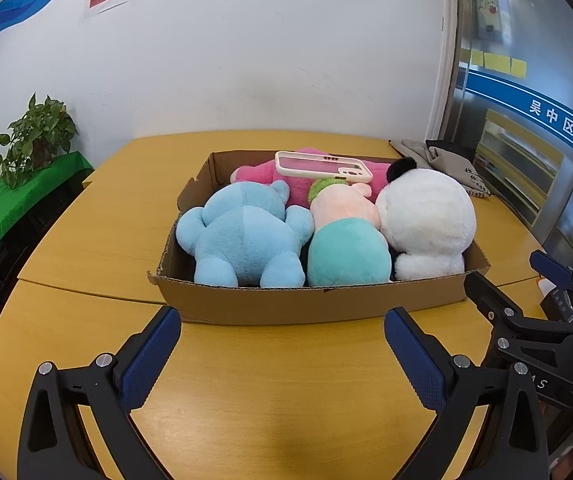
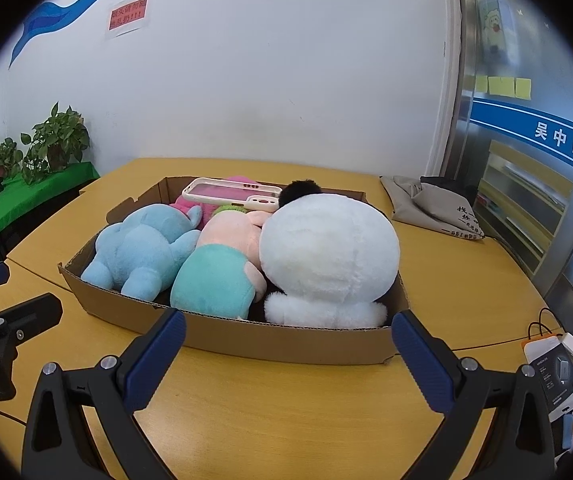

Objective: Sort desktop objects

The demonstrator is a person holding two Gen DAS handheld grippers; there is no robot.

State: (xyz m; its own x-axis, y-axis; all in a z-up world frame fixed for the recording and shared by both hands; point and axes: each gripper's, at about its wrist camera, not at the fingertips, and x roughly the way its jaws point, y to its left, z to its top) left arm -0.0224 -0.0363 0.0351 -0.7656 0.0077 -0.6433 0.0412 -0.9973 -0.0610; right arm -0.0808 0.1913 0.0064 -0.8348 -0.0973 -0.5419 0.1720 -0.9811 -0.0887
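The cardboard box [image 1: 310,304] fills the middle of both frames on the yellow table [image 1: 86,240], packed with a white plush [image 1: 426,220], a blue plush [image 1: 242,240] and a teal-and-peach plush [image 1: 346,248]. A phone case [image 1: 318,166] lies loose on the pink plush [image 1: 262,178] at upper centre; tugging any toy could tip it off. The left gripper [image 1: 278,356] and right gripper [image 2: 286,360], low in frame, both gape wide, holding nothing. Only the right wrist view shows the small boxes [image 2: 558,376] at lower right.
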